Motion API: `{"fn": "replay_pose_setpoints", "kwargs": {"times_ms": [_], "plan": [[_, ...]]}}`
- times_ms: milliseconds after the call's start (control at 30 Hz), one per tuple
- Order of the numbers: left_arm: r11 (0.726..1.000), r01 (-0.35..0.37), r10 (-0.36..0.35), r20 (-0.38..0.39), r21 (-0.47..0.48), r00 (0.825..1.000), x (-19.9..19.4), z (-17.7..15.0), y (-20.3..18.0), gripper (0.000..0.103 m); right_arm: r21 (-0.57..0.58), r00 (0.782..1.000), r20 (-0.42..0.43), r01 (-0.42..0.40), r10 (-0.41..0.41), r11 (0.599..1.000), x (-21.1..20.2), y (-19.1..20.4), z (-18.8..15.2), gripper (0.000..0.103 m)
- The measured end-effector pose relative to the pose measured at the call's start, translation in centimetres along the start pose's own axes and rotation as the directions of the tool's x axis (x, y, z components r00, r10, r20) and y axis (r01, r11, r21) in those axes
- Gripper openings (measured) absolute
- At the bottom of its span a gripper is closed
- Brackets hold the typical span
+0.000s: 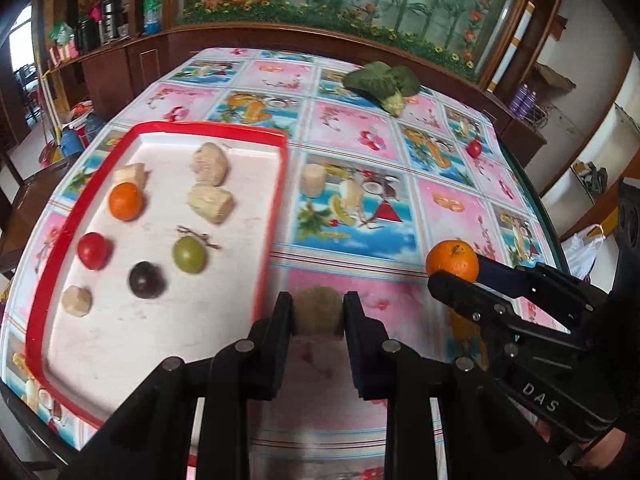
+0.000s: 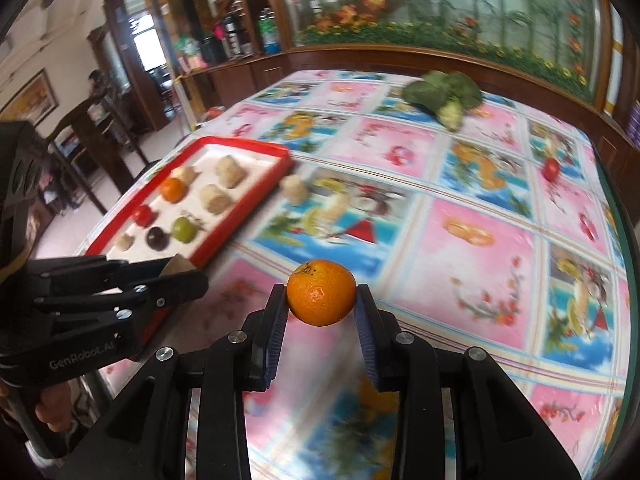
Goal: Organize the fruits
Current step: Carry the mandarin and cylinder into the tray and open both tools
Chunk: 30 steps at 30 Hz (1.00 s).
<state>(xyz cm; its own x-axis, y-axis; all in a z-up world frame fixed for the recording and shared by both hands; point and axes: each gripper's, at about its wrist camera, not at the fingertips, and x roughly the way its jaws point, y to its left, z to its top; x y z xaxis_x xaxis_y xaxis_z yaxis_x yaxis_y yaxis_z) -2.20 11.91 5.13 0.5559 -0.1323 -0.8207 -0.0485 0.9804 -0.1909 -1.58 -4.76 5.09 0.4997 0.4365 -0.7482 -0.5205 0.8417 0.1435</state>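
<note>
**My two grippers, up close**

I see matte black linkage arms on my left gripper and right gripper, silver rivets at each pivot, ribbed blue pads. White "GenRobot.AI" and "DAS" lettering marks their sides.

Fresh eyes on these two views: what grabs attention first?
The small round orange mandarin clamped in the right hand-held gripper, above the loud fruit-print tablecloth. Next, the red-rimmed white tray at left with sorted fruit, and the left hand-held gripper pinching a beige cut chunk.
</note>
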Motion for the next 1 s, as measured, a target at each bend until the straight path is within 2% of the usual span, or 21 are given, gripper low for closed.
{"fn": "replay_pose_setpoints", "kwargs": {"times_ms": [367, 600, 800, 1000], "plan": [[0.992, -0.067, 0.072, 0.034, -0.109, 0.997, -1.9, -0.3, 5.9, 0.028, -0.101, 0.994, 0.005, -0.106, 0.107, 0.989, 1.6, 6.9, 2.7, 0.033], [0.978, -0.108, 0.116, 0.038, -0.177, 0.992, -2.7, -1.0, 9.7, 0.028, -0.159, 0.987, -0.024, -0.163, 0.161, 0.974, 3.2, 11.0, 3.4, 0.033], [0.963, -0.162, 0.169, 0.015, -0.218, 0.986, -2.4, -2.1, 12.7, 0.028, -0.205, 0.98, -0.066, -0.2, 0.19, 0.958, 5.1, 13.9, 3.3, 0.033], [0.949, -0.194, 0.192, -0.032, -0.247, 0.981, -0.9, -2.7, 14.9, 0.028, -0.223, 0.973, -0.121, -0.218, 0.195, 0.95, 7.8, 15.5, 2.6, 0.033]]}}
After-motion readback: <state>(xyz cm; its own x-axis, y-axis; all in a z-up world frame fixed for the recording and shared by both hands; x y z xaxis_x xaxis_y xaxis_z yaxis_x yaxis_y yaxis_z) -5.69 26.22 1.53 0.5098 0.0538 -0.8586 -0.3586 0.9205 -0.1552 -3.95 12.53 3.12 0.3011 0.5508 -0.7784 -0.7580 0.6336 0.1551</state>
